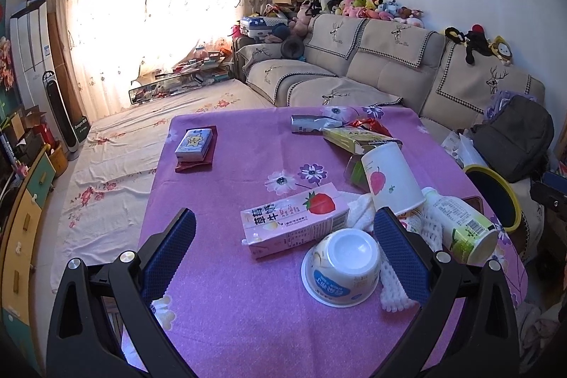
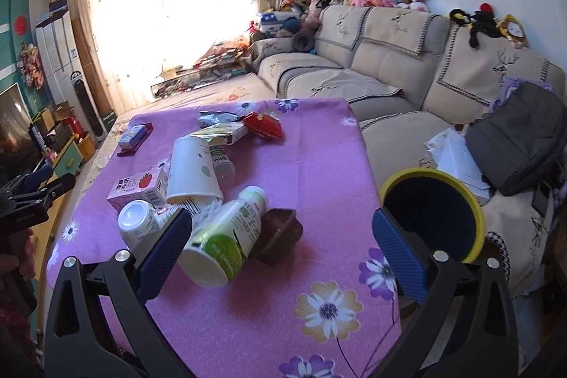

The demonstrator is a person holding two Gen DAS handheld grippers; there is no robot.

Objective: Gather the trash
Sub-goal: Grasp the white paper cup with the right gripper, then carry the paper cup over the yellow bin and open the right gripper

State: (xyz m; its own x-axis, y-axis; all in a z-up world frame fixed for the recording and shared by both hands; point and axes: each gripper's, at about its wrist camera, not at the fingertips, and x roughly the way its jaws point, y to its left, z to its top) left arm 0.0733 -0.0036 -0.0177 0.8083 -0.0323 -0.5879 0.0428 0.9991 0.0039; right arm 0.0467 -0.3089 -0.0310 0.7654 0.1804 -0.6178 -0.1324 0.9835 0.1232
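Trash lies on a table with a purple flowered cloth (image 1: 226, 314). My left gripper (image 1: 285, 213) is open and low over the cloth. A pink strawberry milk carton (image 1: 294, 218) and an upturned yoghurt cup (image 1: 343, 266) lie between its fingers. Beside them are a white foam net (image 1: 393, 289), a tipped paper cup (image 1: 391, 179) and a green-label bottle (image 1: 460, 225). My right gripper (image 2: 282, 215) is open too. The green-label bottle (image 2: 226, 236) lies on its side by the left finger, against a brown tray (image 2: 280, 232). A yellow-rimmed bin (image 2: 432, 211) stands off the table's right edge.
Farther back on the table lie a yellow-green carton (image 1: 358, 137), a silver wrapper (image 1: 312, 123), a red wrapper (image 1: 368, 124) and a blue box (image 1: 194, 144). A beige sofa (image 2: 372, 69) with a grey backpack (image 2: 517, 137) and papers (image 2: 453, 154) runs along the right.
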